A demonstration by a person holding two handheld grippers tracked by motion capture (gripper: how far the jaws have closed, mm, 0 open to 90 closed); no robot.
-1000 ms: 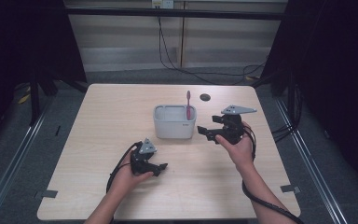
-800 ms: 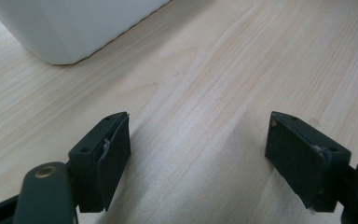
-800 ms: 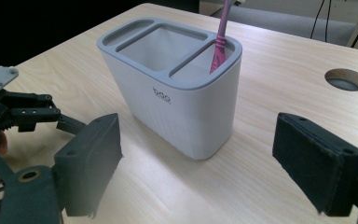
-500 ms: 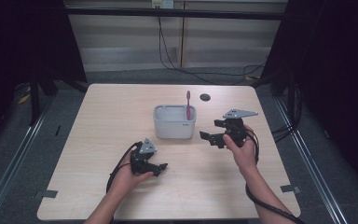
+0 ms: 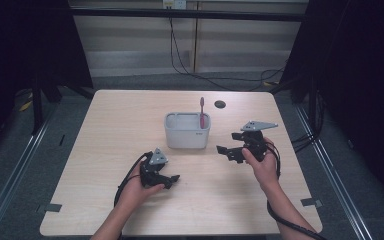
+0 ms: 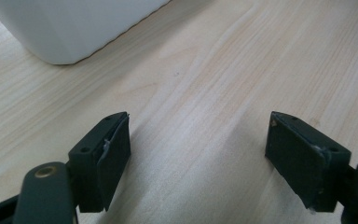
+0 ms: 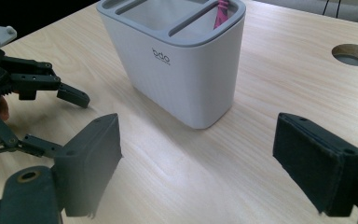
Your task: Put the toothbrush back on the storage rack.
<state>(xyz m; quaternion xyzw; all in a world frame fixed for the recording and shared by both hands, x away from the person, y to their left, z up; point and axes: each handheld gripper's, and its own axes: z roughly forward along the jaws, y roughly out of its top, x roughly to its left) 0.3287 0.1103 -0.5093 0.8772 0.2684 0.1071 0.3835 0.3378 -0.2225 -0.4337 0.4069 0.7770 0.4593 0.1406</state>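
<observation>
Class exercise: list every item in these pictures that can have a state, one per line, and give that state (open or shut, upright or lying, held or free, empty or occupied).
Left gripper: open, jaws wide apart, nothing between them, low over the table.
Right gripper: open, jaws empty, pointing at the holder.
White holder: upright on the table, free of both grippers.
Pink toothbrush: standing upright in the holder's right-hand compartment.
Holder's other compartments: empty as far as visible.
</observation>
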